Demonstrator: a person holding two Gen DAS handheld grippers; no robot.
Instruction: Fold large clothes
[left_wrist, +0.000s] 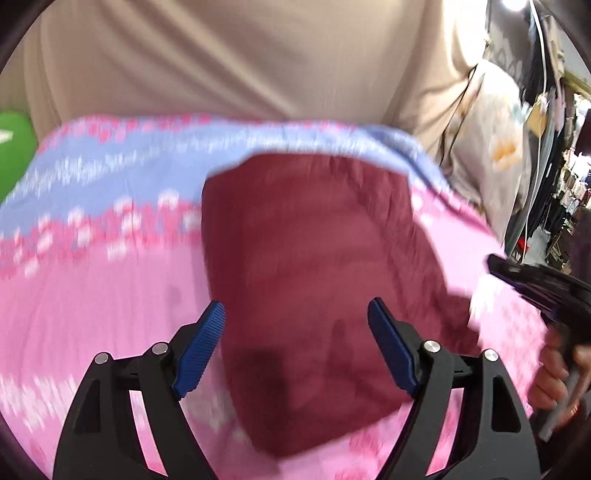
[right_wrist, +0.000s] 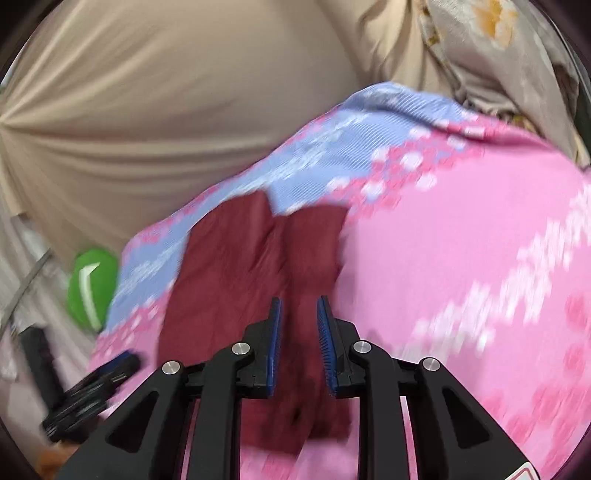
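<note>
Beige sheet (left_wrist: 221, 55) across the whole top, 10 to 2 o'clock in both views. Pink-and-blue floral cloth (left_wrist: 92, 258) spread over it, filling centre and bottom. Maroon garment (left_wrist: 314, 258) flat on the floral cloth, dead centre in left view, 6–7 o'clock of centre in right view (right_wrist: 221, 258). Patterned beige pillow (left_wrist: 491, 147) at 2 o'clock. Green object (left_wrist: 14, 147) at 9 o'clock, off the floral cloth's edge. Left gripper (left_wrist: 295, 347) at 6 o'clock, jaws spread wide, nothing pinched, hovering over the maroon garment. Right gripper (right_wrist: 299, 332) at 6 o'clock, narrow gap between pads, maroon fabric visible behind the gap, pads not pressing it. Hand (left_wrist: 554, 373) at 4 o'clock on the right gripper's handle. Heavy motion blur throughout.
</note>
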